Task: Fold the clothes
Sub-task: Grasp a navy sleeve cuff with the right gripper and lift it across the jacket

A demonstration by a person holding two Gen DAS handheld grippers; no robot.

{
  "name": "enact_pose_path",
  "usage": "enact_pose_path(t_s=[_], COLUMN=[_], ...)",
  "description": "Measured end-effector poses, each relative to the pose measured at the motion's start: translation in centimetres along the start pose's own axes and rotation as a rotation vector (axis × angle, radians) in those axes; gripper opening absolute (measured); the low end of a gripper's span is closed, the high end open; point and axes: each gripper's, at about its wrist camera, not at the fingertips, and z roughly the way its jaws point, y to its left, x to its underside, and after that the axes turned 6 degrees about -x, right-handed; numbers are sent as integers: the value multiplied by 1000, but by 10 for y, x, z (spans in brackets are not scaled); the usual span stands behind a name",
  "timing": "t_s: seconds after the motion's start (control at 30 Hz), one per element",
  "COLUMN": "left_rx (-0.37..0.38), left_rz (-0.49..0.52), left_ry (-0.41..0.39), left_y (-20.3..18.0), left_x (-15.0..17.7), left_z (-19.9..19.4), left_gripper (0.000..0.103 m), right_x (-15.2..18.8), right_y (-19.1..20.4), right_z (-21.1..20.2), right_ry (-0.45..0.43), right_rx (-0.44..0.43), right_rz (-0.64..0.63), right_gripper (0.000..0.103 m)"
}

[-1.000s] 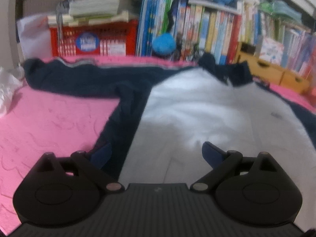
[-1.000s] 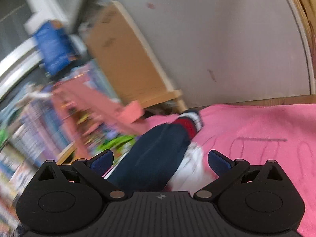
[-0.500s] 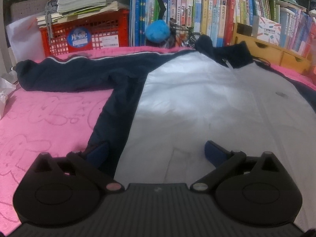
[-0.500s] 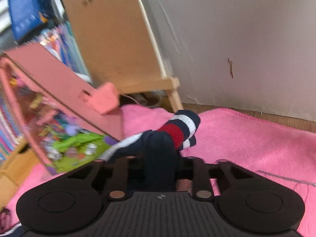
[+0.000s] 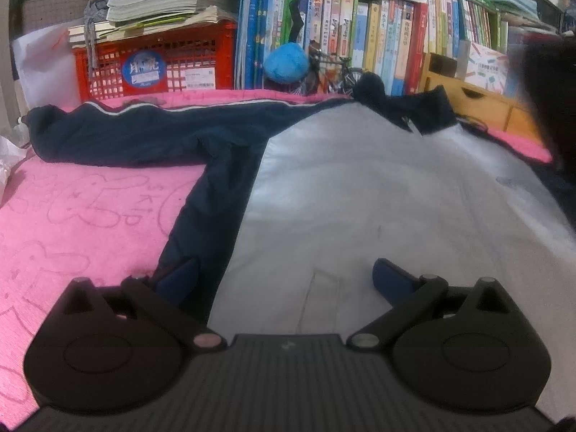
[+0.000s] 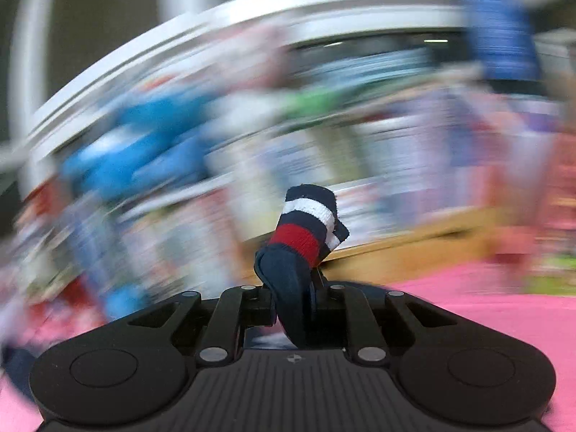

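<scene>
A jacket (image 5: pixel 360 187) with a pale grey body and navy sleeves lies flat on a pink blanket (image 5: pixel 72 216). Its left sleeve (image 5: pixel 144 133) stretches out toward the left. My left gripper (image 5: pixel 284 273) is open just above the hem, one finger over the navy side panel and the other over the grey body. My right gripper (image 6: pixel 293 309) pinches the other sleeve just below its navy, white and red striped cuff (image 6: pixel 306 226), and its jaws are still closing on the cloth. The cuff sticks up above the fingers. A dark blur (image 5: pixel 547 108) hangs at the right edge.
A red crate (image 5: pixel 154 68) under stacked papers and a row of books (image 5: pixel 360 36) stand behind the blanket. A blue plush ball (image 5: pixel 286 66) and wooden drawers (image 5: pixel 478 104) sit by the collar. The right wrist view's background is smeared by motion.
My right gripper went from wide open to shut on the striped sleeve, then swung up and across with it. A dark shape entered the left view's right edge. The left gripper stayed put.
</scene>
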Motion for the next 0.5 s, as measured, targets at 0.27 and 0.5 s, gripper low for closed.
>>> enact_pose_path(t_s=[0.27, 0.5], left_rx=[76, 120], left_rz=[-95, -150], left_ry=[-32, -50], left_y=[16, 24], left_x=[1, 6], left_z=[-4, -5], left_gripper=[103, 103], right_x=[71, 58], right_y=[156, 127], right_z=[105, 60], right_ry=[375, 375], right_rx=[-187, -230], right_rz=[-272, -295], right_gripper=[48, 95])
